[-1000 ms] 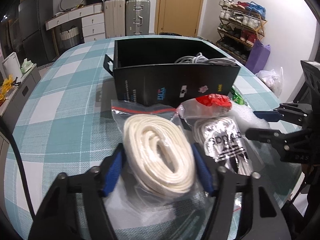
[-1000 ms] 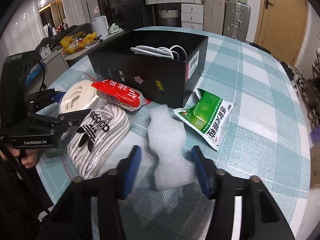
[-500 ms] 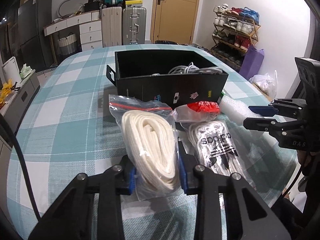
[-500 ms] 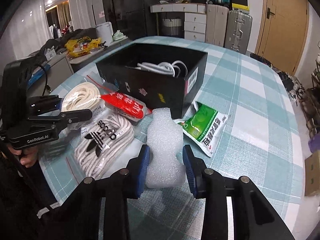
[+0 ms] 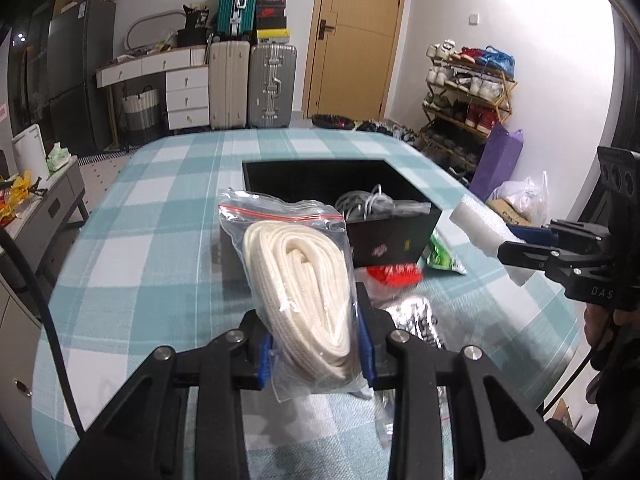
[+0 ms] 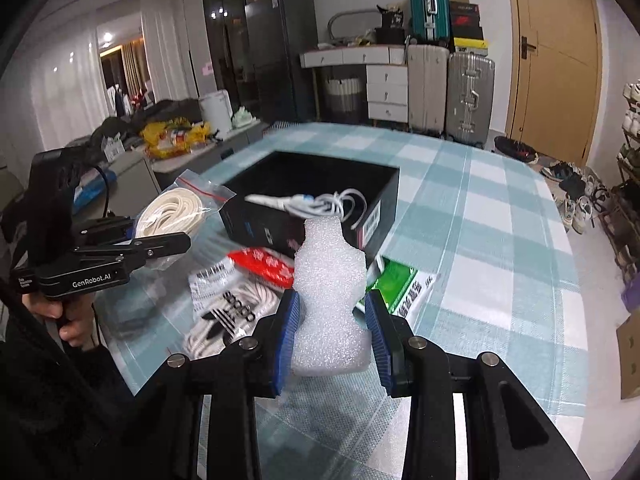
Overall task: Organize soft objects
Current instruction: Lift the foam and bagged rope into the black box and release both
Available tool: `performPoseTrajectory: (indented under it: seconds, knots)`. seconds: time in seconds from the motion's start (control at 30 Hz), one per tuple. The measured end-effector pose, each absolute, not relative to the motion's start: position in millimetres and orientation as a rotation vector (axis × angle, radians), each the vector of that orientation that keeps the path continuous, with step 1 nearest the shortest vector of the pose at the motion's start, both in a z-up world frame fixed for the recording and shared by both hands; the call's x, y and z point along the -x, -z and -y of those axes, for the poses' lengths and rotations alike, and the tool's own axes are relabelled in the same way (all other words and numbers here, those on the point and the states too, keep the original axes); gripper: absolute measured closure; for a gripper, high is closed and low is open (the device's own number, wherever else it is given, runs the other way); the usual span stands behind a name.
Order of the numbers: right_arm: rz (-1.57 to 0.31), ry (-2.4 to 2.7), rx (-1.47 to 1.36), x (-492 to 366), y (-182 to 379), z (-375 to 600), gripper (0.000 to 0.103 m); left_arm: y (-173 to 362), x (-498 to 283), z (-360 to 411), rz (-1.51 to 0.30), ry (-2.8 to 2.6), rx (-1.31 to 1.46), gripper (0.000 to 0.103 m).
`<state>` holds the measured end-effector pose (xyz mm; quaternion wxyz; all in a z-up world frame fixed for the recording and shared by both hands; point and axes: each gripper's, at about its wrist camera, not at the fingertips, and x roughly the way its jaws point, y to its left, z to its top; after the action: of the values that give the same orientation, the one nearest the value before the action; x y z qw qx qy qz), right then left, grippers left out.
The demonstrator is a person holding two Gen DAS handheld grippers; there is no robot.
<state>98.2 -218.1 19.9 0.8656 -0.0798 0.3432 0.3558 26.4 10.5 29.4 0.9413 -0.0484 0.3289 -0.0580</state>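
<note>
I hold the bagged white rope (image 5: 304,292) clamped in my left tool (image 5: 316,356) and the foam piece (image 6: 330,300) in my right tool (image 6: 332,340), both raised just before the black box (image 5: 392,236), probably for dropping them inside.

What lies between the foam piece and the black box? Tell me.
In the right wrist view, only bare checked tablecloth separates the foam piece from the black box.
</note>
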Motion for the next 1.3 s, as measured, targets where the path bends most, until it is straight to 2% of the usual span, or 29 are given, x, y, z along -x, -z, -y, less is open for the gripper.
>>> performPoseTrajectory:
  seconds: [0.63, 1.3]
  knots:
    - [-0.655, -0.712, 0.035, -110.2, -42.1, 200.3, 0.068, -69.7, -65.5, -11.2, -0.585, 0.127, 0.084, 0.072]
    - [-0.668, -0.659, 0.026, -147.9, -42.4, 166.0, 0.069, -63.8, -104.6, -4.0, -0.594, 0.13, 0.05, 0.072]
